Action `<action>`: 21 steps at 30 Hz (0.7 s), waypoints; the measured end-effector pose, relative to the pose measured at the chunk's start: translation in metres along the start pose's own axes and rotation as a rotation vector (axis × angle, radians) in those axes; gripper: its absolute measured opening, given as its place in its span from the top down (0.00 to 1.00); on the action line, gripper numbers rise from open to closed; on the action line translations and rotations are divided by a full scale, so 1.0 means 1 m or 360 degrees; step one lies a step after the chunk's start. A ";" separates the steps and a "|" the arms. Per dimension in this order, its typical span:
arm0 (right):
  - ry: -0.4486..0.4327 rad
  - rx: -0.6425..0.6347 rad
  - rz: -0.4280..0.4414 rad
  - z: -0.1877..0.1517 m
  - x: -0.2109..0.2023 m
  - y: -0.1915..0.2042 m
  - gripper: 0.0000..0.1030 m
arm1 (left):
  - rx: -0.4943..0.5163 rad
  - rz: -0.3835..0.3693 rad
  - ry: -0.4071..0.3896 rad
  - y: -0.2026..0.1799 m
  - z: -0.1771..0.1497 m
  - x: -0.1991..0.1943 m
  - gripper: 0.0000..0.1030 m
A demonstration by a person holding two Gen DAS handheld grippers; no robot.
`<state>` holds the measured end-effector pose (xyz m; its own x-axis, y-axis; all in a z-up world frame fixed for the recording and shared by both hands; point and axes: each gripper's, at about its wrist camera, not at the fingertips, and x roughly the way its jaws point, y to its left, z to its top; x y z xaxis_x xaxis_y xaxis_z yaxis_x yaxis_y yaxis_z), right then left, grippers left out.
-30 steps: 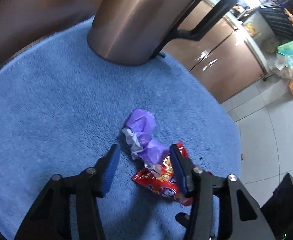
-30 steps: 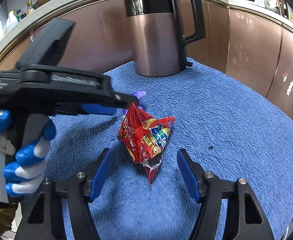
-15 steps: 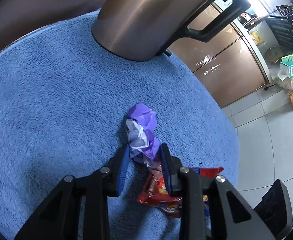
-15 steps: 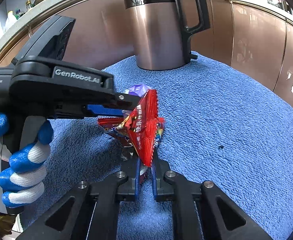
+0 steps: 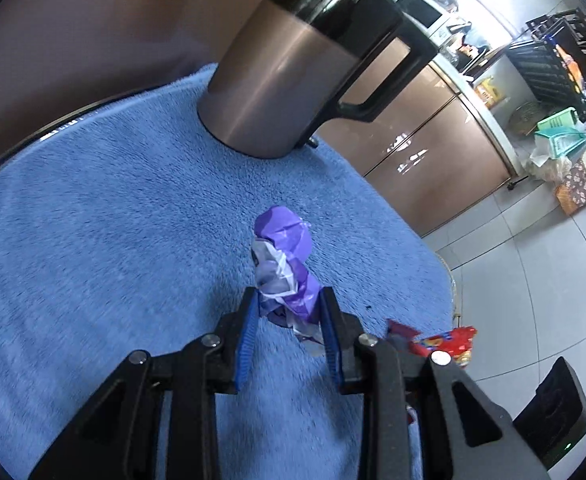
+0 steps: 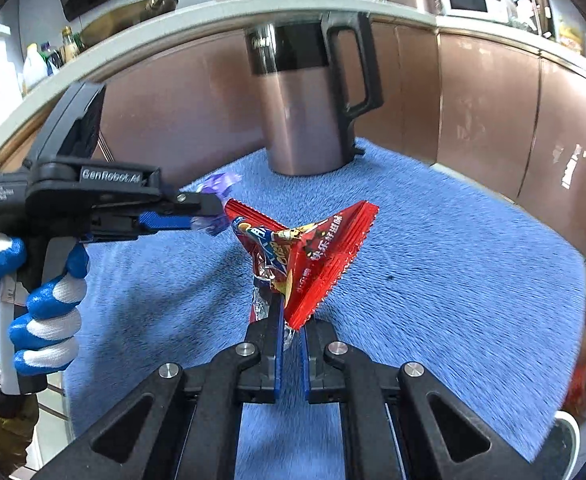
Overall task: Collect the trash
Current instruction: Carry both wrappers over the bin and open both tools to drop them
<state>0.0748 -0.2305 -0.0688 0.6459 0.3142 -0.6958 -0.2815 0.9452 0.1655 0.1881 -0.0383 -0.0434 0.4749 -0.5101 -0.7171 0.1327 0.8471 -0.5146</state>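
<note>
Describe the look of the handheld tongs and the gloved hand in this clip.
Both tongs, left and right, are matte black angular linkages with silver pivot bolts and ribbed blue finger pads. The left unit's body bears white "GenRobot.AI" lettering. The left hand wears a white knit glove with blue coated fingers, above an olive patterned sleeve. No cables visible.

The purple wrapper is a crumpled twist of violet plastic with whitish, silvery patches, standing roughly upright with its rounded top uppermost and its lower part pinched between blue pads; it sits raised above the blue towel; the red snack packet is an opened, creased foil bag printed with white Chinese characters and a cartoon picture, its serrated edge splayed to the right, its silvery inner lining showing at the bottom where it is clamped; it is held up off the towel, just beside the purple wrapper.
</note>
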 end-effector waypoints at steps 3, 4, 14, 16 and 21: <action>-0.0058 0.0025 -0.0021 -0.003 -0.028 0.003 0.94 | 0.0016 -0.0009 -0.0040 -0.005 -0.008 -0.024 0.72; -0.0076 0.0031 -0.0028 -0.005 -0.036 0.004 0.94 | 0.0024 -0.0013 -0.0055 -0.007 -0.011 -0.033 0.72; -0.0286 0.0102 -0.0138 -0.030 -0.131 0.006 0.94 | 0.0133 -0.0072 -0.0176 -0.041 -0.046 -0.098 0.72; -0.0327 0.0116 -0.0172 -0.037 -0.149 0.008 0.94 | 0.0160 -0.0093 -0.0191 -0.048 -0.054 -0.110 0.73; -0.0421 0.0172 -0.0262 -0.054 -0.194 0.000 0.94 | 0.0247 -0.0153 -0.0208 -0.071 -0.073 -0.128 0.73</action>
<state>-0.0888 -0.2962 0.0286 0.8423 0.1552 -0.5162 -0.0901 0.9847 0.1490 0.0543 -0.0438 0.0506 0.5609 -0.5745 -0.5961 0.3102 0.8134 -0.4920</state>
